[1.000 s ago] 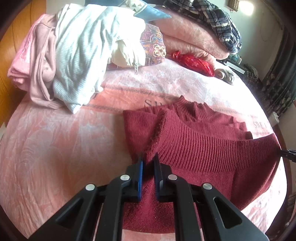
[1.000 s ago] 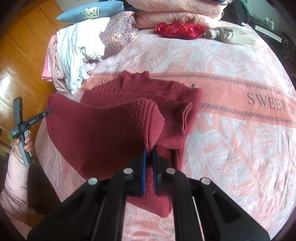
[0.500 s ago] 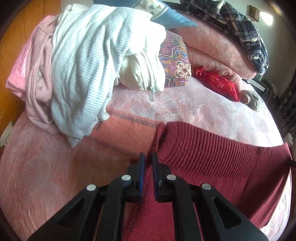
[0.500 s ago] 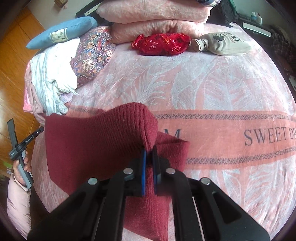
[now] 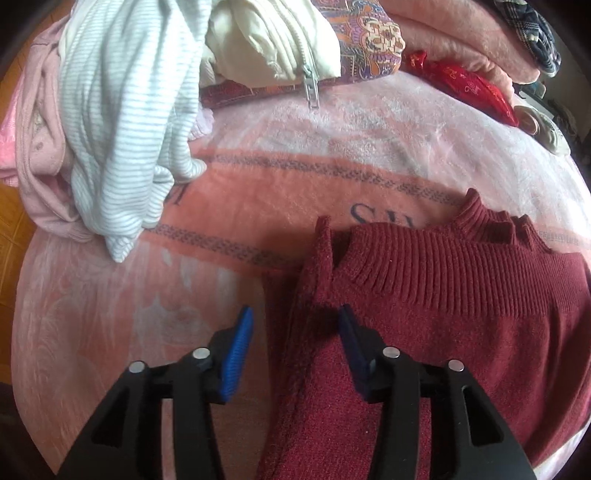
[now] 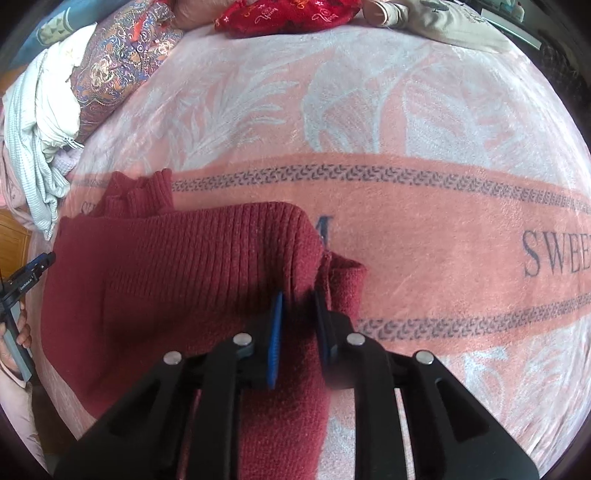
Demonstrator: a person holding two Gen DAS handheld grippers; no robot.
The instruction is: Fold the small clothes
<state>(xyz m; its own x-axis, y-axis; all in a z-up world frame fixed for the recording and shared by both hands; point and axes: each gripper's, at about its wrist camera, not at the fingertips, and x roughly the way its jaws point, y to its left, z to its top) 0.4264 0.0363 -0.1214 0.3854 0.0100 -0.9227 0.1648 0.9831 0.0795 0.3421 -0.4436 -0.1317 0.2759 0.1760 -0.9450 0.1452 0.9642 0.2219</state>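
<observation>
Two views: on the left wrist, the left tongs (image 5: 293, 338) are opening wide astride the maroon sweater (image 5: 443, 314) edge, folded on the pink blanket (image 5: 258, 192). On the right wrist, the right tongs (image 6: 298, 325) are opening, still narrow, sweater corner between; lift both clear straight up so the fold stays flat.

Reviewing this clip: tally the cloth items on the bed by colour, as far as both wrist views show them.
Dark red: 1, the sweater.
Bright red: 1, the patterned pouch.
White striped: 1, the top.
Cream: 1, the zipped garment.
Pale pink: 1, the garment under the striped top.
Multicoloured: 1, the paisley pillow.
Total: 6.
</observation>
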